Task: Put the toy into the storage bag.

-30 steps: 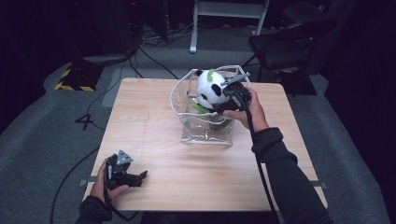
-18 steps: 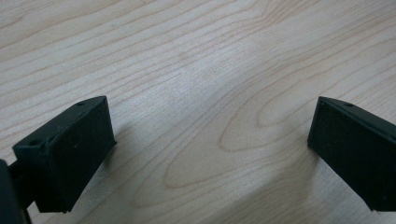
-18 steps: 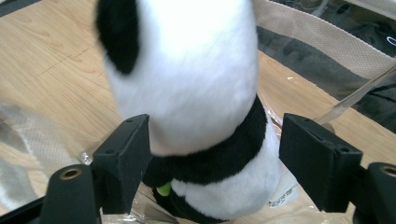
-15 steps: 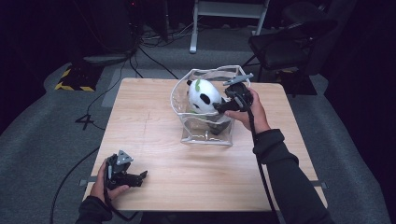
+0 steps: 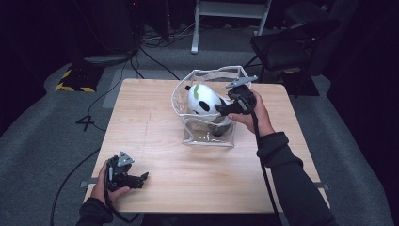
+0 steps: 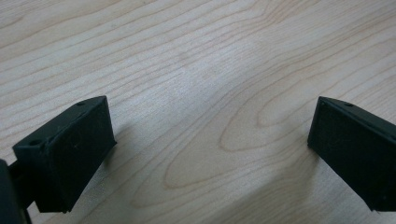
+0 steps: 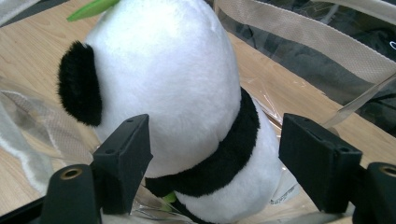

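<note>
The right gripper (image 7: 212,158), jaws spread, straddles a fluffy black-and-white plush panda (image 7: 177,102) inside a clear plastic bag (image 5: 207,129). The left gripper (image 6: 210,154) gapes empty over the pale wood-grain table (image 6: 196,60).

One plush panda (image 5: 203,101), one clear plastic bag (image 5: 207,136) (beige-trimmed), two grippers, left (image 5: 137,180) and right (image 5: 221,110), one desk (image 5: 155,117).

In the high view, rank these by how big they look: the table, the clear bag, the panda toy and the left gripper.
1. table
2. clear bag
3. panda toy
4. left gripper, which sits nearer the camera, so its true size against the panda is unsure.
</note>
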Demonstrator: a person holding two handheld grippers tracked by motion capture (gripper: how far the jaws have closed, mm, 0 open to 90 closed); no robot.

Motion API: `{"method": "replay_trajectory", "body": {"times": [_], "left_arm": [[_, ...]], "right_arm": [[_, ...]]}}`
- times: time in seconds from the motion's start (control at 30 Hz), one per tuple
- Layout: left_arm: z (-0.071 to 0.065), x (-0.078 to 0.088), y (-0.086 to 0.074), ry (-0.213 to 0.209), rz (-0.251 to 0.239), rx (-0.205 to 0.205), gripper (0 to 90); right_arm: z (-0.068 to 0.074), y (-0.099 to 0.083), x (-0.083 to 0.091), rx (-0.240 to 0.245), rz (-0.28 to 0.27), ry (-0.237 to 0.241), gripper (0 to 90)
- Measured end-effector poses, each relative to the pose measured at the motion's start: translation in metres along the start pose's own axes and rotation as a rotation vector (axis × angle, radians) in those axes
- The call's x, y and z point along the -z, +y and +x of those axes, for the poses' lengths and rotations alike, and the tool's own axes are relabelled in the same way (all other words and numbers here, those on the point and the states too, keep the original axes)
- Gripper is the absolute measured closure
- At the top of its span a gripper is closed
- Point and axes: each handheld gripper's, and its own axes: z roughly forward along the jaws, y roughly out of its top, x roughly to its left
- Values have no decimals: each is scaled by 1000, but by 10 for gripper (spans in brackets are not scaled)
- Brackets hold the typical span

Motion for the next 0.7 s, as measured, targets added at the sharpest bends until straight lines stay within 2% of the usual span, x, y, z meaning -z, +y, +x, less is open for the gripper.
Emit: {"method": "replay_trajectory", "body": {"times": [0.7], "left_arm": [[0,0,0,0,0,0,5]], "right_arm": [[0,-4,27,41,-57,1,247]]}}
